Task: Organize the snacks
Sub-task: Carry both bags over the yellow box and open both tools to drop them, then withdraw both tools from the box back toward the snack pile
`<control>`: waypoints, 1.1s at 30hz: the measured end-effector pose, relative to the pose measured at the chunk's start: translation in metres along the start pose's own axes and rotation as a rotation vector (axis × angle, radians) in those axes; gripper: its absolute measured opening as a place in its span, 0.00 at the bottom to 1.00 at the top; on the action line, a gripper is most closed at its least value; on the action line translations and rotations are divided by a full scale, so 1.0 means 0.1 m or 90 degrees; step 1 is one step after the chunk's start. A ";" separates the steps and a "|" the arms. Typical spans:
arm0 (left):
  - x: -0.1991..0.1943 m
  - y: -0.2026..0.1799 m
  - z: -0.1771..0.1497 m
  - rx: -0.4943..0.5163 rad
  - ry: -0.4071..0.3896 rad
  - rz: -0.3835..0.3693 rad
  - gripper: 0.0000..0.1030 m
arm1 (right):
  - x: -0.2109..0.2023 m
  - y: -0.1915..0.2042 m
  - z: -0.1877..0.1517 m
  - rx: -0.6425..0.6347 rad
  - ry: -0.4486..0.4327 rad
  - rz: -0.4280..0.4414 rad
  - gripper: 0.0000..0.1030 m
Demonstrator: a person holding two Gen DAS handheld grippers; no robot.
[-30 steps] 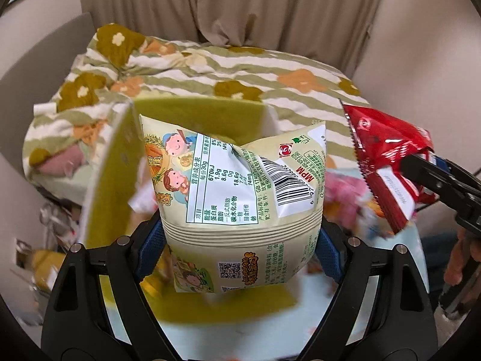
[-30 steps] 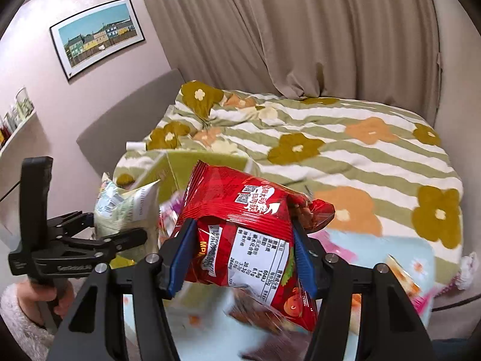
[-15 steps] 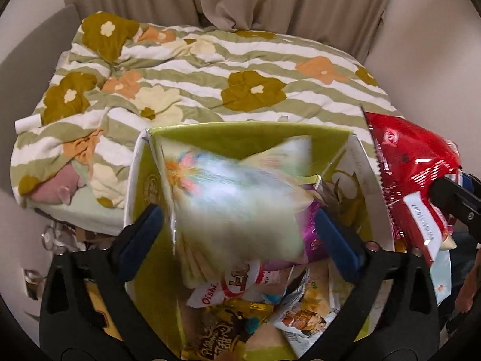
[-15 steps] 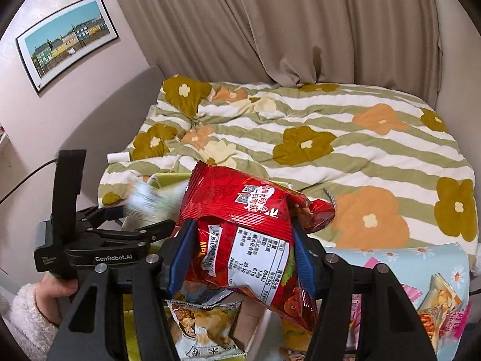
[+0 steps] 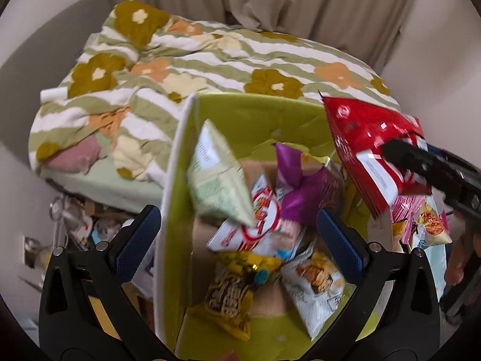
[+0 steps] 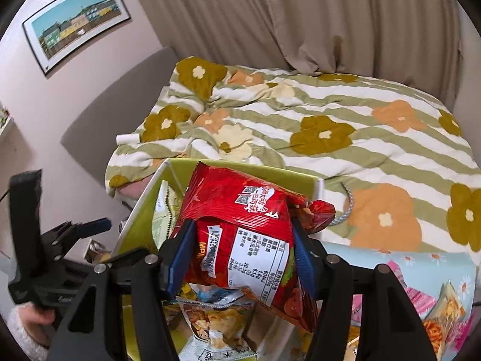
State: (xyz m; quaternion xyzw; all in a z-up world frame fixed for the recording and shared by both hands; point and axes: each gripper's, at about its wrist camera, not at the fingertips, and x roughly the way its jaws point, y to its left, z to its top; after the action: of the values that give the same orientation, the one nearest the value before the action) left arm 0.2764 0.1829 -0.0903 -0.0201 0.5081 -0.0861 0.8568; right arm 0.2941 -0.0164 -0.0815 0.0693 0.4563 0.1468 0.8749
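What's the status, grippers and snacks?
Left gripper open, pale green bag dropping into green box. Right gripper shut on red bag over box. Nothing blocking.

Left claw point(image 5: 239, 234) at the bottom of the frame, blue pads spread wide with nothing pressed between them, above a yellow-green box point(image 5: 255, 120) holding several snack packets. Pale green packet point(image 5: 218, 177), blurred, sits tilted at the upper left of the box, apart from both pads, over a purple packet point(image 5: 300, 186) and a yellow packet point(image 5: 231, 294). At right of frame, right claw point(image 5: 399, 153) grips a red packet point(image 5: 366, 138) over the box's right edge; floral quilt point(image 5: 210, 69) on the bed behind.
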 end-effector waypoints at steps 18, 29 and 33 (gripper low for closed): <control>0.00 0.18 -0.20 -0.044 0.011 0.015 1.00 | 0.42 0.27 0.08 -0.053 -0.006 0.008 1.00; -0.29 0.09 -0.23 -0.026 -0.022 0.014 1.00 | 0.07 0.31 0.00 -0.047 -0.024 0.007 1.00; -0.52 0.00 -0.25 -0.011 -0.045 0.010 1.00 | -0.18 0.38 -0.05 -0.046 -0.046 0.005 1.00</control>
State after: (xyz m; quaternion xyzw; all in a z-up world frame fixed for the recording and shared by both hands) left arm 0.2302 0.1929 -0.0575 -0.0261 0.4785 -0.0741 0.8746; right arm 0.2725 0.0136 -0.0605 0.0443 0.4183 0.1638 0.8923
